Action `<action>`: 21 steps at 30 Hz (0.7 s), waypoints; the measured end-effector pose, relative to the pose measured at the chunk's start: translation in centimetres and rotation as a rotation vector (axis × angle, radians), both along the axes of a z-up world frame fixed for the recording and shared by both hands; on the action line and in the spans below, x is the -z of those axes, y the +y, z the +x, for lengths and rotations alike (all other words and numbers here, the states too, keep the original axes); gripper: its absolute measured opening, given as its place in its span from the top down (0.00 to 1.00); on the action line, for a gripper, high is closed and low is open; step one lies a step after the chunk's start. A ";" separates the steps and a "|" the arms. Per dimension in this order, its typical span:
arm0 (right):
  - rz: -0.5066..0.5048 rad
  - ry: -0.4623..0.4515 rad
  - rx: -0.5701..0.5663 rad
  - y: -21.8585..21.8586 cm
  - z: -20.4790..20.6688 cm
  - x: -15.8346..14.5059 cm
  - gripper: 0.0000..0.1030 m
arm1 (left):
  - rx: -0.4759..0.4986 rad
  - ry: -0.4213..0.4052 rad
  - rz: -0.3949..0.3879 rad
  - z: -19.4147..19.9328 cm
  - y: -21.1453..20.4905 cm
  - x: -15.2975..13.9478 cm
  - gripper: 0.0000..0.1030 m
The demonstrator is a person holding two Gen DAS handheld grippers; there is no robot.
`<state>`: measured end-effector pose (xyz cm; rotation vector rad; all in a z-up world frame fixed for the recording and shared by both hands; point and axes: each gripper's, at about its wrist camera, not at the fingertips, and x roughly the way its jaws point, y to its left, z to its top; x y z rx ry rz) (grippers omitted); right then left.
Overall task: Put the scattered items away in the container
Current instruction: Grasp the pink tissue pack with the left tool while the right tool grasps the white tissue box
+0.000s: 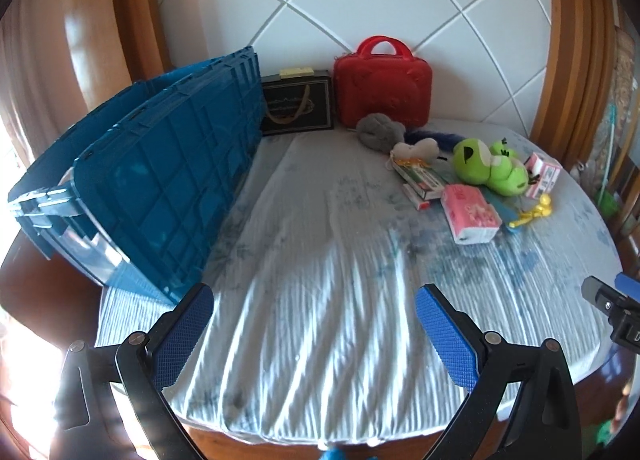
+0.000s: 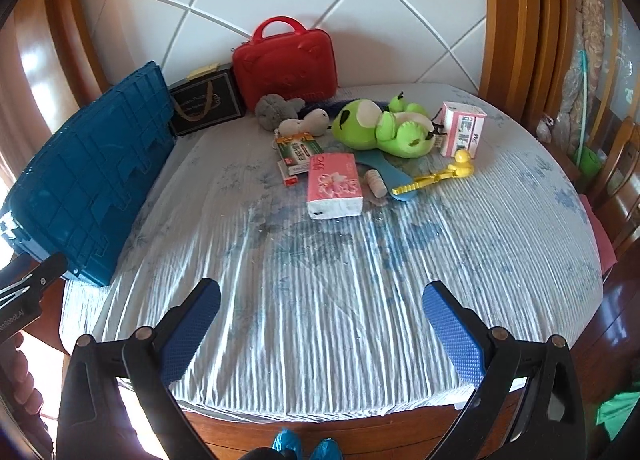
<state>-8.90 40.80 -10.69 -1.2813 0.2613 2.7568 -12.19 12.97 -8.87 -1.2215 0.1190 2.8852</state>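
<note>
A blue plastic crate (image 1: 160,180) (image 2: 88,180) stands at the table's left edge, its lid flaps raised. Scattered items lie at the far right: a green plush frog (image 2: 380,128) (image 1: 488,168), a pink tissue pack (image 2: 334,186) (image 1: 470,214), a green-and-white box (image 2: 300,152), a pink-and-white carton (image 2: 462,128), a yellow duck clip (image 2: 436,176), a blue paddle (image 2: 386,172), a grey plush (image 2: 276,110) and a small white plush (image 2: 308,122). My left gripper (image 1: 314,334) and right gripper (image 2: 320,332) are both open and empty above the near table edge.
A red carry case (image 2: 286,64) (image 1: 380,88) and a black gift box (image 2: 206,104) (image 1: 298,108) stand against the white padded wall. A striped cloth (image 2: 320,280) covers the round wooden table. Wooden chairs (image 2: 616,180) stand at the right.
</note>
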 end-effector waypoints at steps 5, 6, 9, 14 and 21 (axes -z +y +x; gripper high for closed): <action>-0.009 -0.046 0.093 3.6 -3.2 1.8 0.00 | 0.089 -0.065 0.013 -5.8 3.8 3.0 0.01; -0.008 -0.059 0.111 4.3 -4.0 2.0 0.00 | 0.108 -0.073 0.010 -7.0 4.7 3.6 0.01; -0.001 -0.099 0.142 5.7 -6.1 2.8 0.00 | 0.163 -0.112 0.007 -10.4 7.8 5.3 0.01; -0.013 -0.156 0.198 8.4 -8.5 4.6 0.00 | 0.257 -0.184 -0.011 -14.7 13.0 7.9 0.01; -0.029 -0.202 0.220 13.0 -12.4 6.5 0.00 | 0.281 -0.251 0.001 -18.8 18.9 10.6 0.01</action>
